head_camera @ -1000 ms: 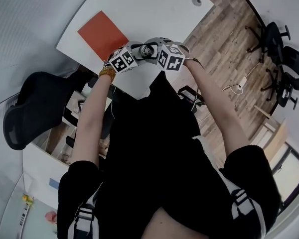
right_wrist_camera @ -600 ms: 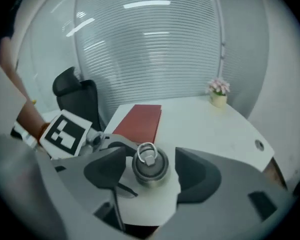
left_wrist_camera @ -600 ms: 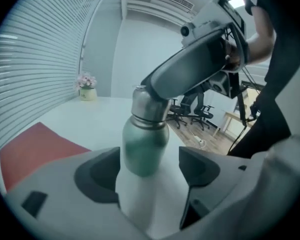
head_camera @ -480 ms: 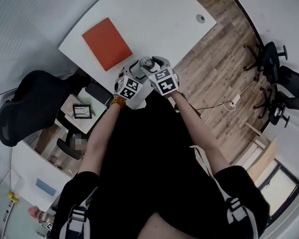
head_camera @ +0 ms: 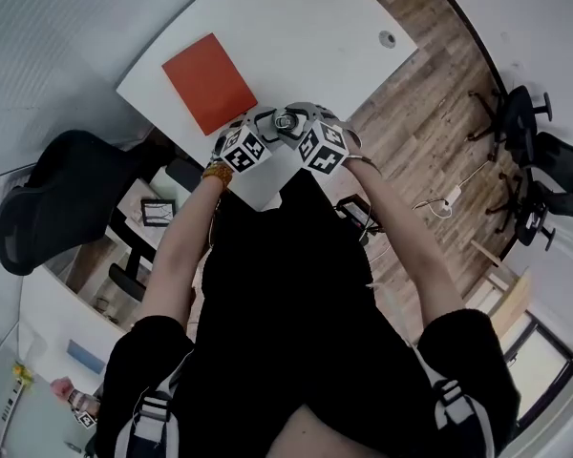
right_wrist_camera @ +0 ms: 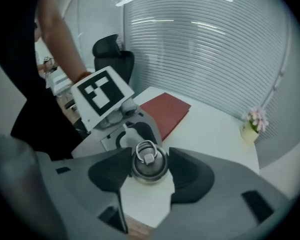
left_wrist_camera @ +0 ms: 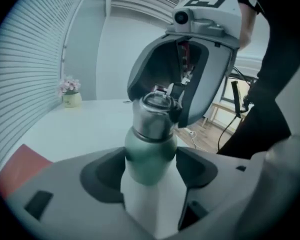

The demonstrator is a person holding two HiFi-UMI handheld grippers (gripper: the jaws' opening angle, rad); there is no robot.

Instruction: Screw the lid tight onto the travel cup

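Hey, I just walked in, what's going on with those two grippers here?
A person at a white table holds a gripper in each hand, working on a green travel cup raised above the table's edge. The left gripper clamps the cup's body; the right gripper grips the metal lid sitting on the cup's mouth. Both grippers' jaws have just been closing, each with its part between them. Whether the lid is fully tight can't be seen.
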